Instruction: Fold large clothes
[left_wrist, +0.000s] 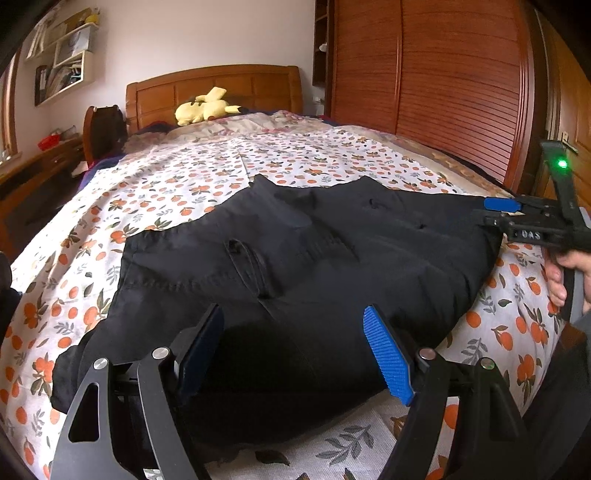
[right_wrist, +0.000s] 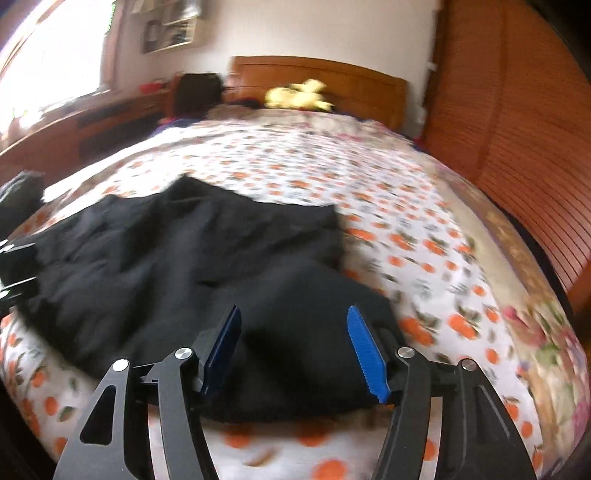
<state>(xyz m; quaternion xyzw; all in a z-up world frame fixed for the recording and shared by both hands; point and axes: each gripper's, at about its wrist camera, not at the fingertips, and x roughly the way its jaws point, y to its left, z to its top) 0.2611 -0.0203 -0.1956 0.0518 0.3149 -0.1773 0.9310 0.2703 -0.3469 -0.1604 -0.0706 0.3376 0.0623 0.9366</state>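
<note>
While spread, both grippers over trousers.

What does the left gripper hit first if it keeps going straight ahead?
Most likely the black garment: the open left gripper points across it, low over the bed. Height above the cloth is unclear, so contact could come right away.

Black garment: matt woven cloth, visible stitched seams, creased. Bedsheet: thin printed cloth, orange-fruit pattern, soft wrinkles. Left gripper: matt black arms, shiny metal pivot pins, ribbed blue pads. Right gripper: same finish, serrated blue pad edges. Headboard: glossy varnished wood. Wardrobe: slatted wood, reddish sheen. Yellow toy: plush.
</note>
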